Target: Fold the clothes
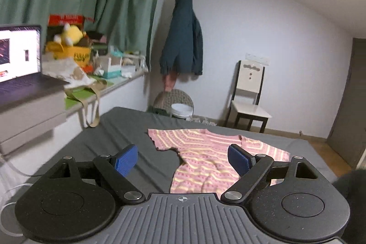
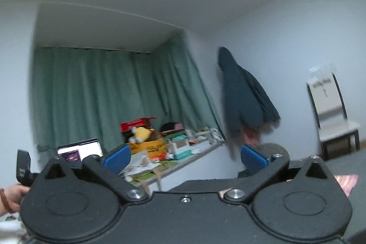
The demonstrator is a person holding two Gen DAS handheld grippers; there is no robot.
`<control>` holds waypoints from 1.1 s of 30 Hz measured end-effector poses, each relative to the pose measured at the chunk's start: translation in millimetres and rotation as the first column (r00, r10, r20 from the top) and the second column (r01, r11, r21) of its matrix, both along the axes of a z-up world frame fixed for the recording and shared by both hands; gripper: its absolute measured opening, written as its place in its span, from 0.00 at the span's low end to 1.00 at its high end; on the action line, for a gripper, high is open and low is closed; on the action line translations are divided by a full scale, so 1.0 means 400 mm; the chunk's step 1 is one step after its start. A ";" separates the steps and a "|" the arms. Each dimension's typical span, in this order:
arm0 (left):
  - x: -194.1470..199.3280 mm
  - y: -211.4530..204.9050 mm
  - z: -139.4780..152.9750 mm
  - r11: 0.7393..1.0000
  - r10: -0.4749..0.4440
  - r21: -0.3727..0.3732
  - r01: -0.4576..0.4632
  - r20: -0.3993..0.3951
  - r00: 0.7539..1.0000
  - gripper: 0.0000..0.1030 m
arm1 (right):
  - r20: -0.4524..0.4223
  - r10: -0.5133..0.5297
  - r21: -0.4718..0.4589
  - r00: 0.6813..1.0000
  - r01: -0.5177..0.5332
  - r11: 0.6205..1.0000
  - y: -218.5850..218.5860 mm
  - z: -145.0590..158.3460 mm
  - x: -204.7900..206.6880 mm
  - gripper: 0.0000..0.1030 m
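sweater (image 1: pixel 212 159) on bed (image 1: pixel 128 129) | chair (image 1: pixel 249 95) behind | laptop (image 1: pixel 18 61) left

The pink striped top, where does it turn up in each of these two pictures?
Left wrist view: the pink striped top lies spread on the grey bed, lower centre, beyond the open blue fingers.
Right wrist view: only a small pink corner shows at the lower right, behind the gripper body.
Shared landmark: the dark jacket hanging on the wall.

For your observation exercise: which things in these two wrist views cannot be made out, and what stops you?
- Pink striped top, left wrist: near hem hidden behind the left gripper.
- Same top, right wrist: only a corner shows past the right gripper.
- Laptop, left wrist: cut by the left edge, screen unreadable.
- Shelf clutter, right wrist: blurred.
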State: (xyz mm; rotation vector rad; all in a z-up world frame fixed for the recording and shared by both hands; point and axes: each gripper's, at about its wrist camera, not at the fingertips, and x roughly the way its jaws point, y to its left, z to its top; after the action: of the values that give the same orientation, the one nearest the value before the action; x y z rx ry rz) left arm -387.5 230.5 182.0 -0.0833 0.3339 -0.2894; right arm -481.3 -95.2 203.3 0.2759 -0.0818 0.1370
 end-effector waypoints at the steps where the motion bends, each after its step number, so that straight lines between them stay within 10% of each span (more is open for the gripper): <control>1: -0.042 0.005 0.004 1.000 -0.021 0.012 0.021 0.020 1.000 0.84 | 0.015 -0.001 -0.022 1.000 0.002 1.000 0.031 0.009 -0.024 1.00; 6: -0.199 0.030 0.034 0.994 -0.041 0.104 0.024 0.160 0.986 0.93 | 0.055 -0.004 -0.134 0.998 0.011 0.991 0.152 0.021 -0.110 1.00; 16: -0.280 0.121 0.106 0.995 -0.031 -0.082 0.058 0.298 0.954 0.94 | 0.013 -0.184 -0.115 0.983 0.185 0.976 0.181 -0.050 -0.105 1.00; 25: -0.134 -0.019 0.108 0.985 -0.012 0.170 -0.037 0.282 0.959 1.00 | -0.083 -0.533 -0.368 0.842 0.471 0.801 0.144 -0.176 0.056 1.00; 28: -0.004 -0.104 0.081 0.931 -0.061 0.365 -0.031 0.237 0.970 1.00 | -0.228 -0.523 -0.344 0.821 0.434 0.833 0.111 -0.243 0.118 1.00; 33: 0.228 -0.226 -0.018 0.770 -0.226 0.629 0.107 0.112 0.968 1.00 | -0.503 -0.470 -0.368 0.725 0.313 0.876 0.080 -0.367 0.246 1.00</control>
State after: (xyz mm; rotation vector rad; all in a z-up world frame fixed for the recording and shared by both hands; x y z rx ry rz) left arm -296.1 140.1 174.8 0.6314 0.2400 -0.3491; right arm -383.0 -63.1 56.5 0.0208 0.4910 -0.3737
